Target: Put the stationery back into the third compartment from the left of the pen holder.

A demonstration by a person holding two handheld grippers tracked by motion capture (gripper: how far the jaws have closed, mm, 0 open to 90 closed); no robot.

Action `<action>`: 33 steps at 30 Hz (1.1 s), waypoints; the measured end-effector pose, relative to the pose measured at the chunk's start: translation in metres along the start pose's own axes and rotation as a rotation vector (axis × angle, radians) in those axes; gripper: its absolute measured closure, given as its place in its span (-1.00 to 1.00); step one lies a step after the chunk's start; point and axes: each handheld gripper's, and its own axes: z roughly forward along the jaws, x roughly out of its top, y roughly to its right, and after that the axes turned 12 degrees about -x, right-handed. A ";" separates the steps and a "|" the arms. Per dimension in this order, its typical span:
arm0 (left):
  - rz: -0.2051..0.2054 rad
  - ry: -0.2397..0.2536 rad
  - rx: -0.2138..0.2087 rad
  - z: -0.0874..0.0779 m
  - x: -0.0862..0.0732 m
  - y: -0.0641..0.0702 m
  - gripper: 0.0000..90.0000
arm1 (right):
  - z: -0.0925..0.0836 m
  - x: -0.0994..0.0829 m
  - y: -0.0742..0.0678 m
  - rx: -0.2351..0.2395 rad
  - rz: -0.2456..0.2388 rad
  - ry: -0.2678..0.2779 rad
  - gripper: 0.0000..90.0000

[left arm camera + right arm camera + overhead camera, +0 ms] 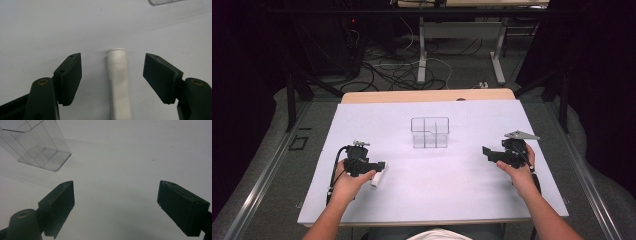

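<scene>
Left gripper [377, 167] over a white tube [378, 175], right gripper [488, 152] idle.

From above, the tube lies at the left gripper's tip, a clear divided box [430, 132] well ahead. In the left gripper view, jaws stand apart either side of the tube [118, 82], not touching. In the right gripper view, jaws gape over bare table [140, 157], box [37, 145] ahead-left.

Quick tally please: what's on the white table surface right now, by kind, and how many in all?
White tube, lying flat between the left gripper's open jaws: 1
Clear divided container, standing mid-table: 1
Total: 2
</scene>
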 end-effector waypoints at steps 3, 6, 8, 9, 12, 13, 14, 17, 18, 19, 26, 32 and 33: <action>-0.015 -0.025 0.003 0.006 0.003 -0.001 -0.21 | 0.000 0.000 0.000 -0.001 0.000 -0.001 -0.70; -0.035 -0.048 0.005 0.011 0.006 0.001 -0.15 | 0.000 0.000 0.000 0.000 -0.005 0.002 -0.70; -0.039 -0.058 0.003 0.013 0.008 0.001 -0.10 | 0.000 0.000 -0.001 0.000 0.003 -0.004 -0.70; -0.043 -0.063 0.005 0.014 0.009 0.001 -0.08 | 0.000 0.000 0.000 -0.001 -0.001 -0.005 -0.70; -0.070 -0.085 -0.005 0.019 0.011 0.000 -0.02 | 0.001 -0.001 0.001 -0.001 -0.008 -0.003 -0.70; -0.079 -0.096 -0.006 0.020 0.011 -0.001 0.01 | 0.001 -0.001 0.000 -0.001 -0.007 -0.004 -0.69; -0.079 -0.105 -0.007 0.021 0.012 -0.001 0.03 | 0.001 -0.001 0.001 0.000 -0.008 -0.004 -0.70; -0.102 -0.118 -0.006 0.026 0.013 0.000 0.10 | 0.001 -0.001 0.001 -0.001 -0.008 -0.004 -0.70; -0.102 -0.127 -0.003 0.027 0.013 0.000 0.11 | 0.001 -0.001 0.001 -0.001 -0.010 -0.004 -0.70; -0.091 -0.148 -0.004 0.028 0.013 -0.001 0.13 | 0.001 -0.001 0.002 -0.001 -0.010 -0.004 -0.69; -0.109 -0.174 0.028 0.033 0.016 0.002 0.24 | 0.001 -0.001 0.002 0.000 -0.005 -0.007 -0.69; -0.086 -0.196 0.084 0.036 0.017 0.008 0.34 | 0.001 -0.002 0.001 0.002 -0.010 -0.011 -0.69; -0.081 -0.198 0.092 0.036 0.017 0.008 0.37 | 0.001 -0.002 0.001 0.002 -0.010 -0.011 -0.69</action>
